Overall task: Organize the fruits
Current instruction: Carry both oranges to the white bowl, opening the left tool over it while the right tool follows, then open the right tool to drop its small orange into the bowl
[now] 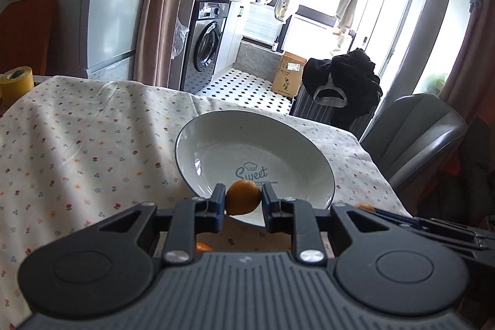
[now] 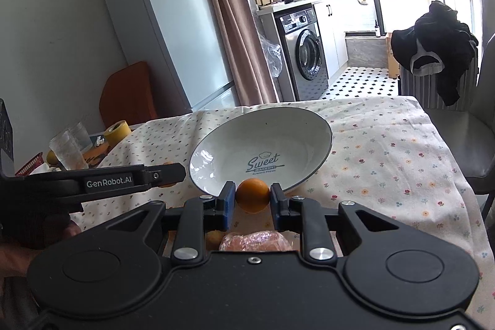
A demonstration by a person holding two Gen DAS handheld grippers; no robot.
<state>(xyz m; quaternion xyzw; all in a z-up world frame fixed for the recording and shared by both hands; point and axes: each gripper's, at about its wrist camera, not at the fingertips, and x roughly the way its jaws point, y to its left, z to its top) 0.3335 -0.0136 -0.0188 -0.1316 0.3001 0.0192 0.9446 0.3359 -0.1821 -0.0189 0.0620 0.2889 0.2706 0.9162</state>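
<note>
A white plate printed "Sweet" lies empty on the floral tablecloth; it also shows in the right wrist view. My left gripper is shut on a small orange fruit, held just over the plate's near rim. My right gripper is shut on another small orange fruit at the plate's near edge. The left gripper also shows from the side in the right wrist view, left of the plate. More orange fruit and a plastic-wrapped fruit lie under the grippers, partly hidden.
A yellow tape roll, clear glasses and a red basket stand at the table's left end. A grey chair stands at the right edge. A fridge and a washing machine stand beyond.
</note>
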